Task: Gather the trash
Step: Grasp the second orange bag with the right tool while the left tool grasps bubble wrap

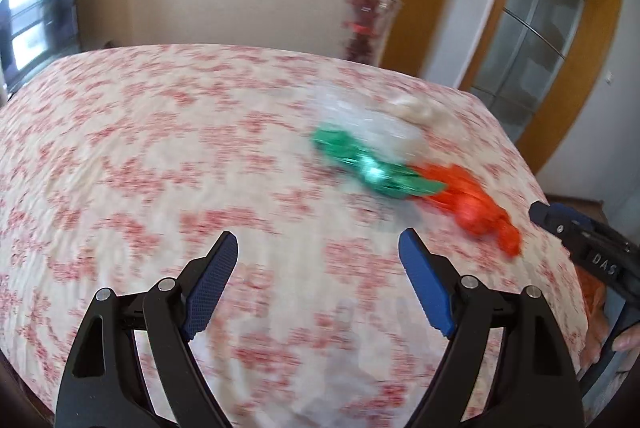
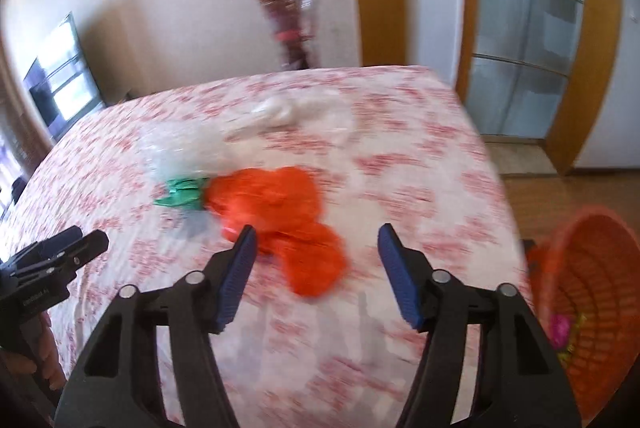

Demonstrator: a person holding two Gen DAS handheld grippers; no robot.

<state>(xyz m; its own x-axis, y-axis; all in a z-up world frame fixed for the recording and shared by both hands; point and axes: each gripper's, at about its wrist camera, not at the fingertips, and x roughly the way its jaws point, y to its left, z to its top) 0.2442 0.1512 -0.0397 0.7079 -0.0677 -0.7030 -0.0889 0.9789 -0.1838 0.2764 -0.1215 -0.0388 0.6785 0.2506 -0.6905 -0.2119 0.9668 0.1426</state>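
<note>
Left wrist view, green wrapper (image 1: 372,168) lying diagonally far-left to near-right, both grippers (image 1: 318,264) (image 2: 314,256) spread, empty.

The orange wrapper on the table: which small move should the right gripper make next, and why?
Probably ease the right gripper forward and down, then close on the orange wrapper. Its jaws are open and empty, the wrapper lies just ahead, and the orange basket waits beside the table.
</note>
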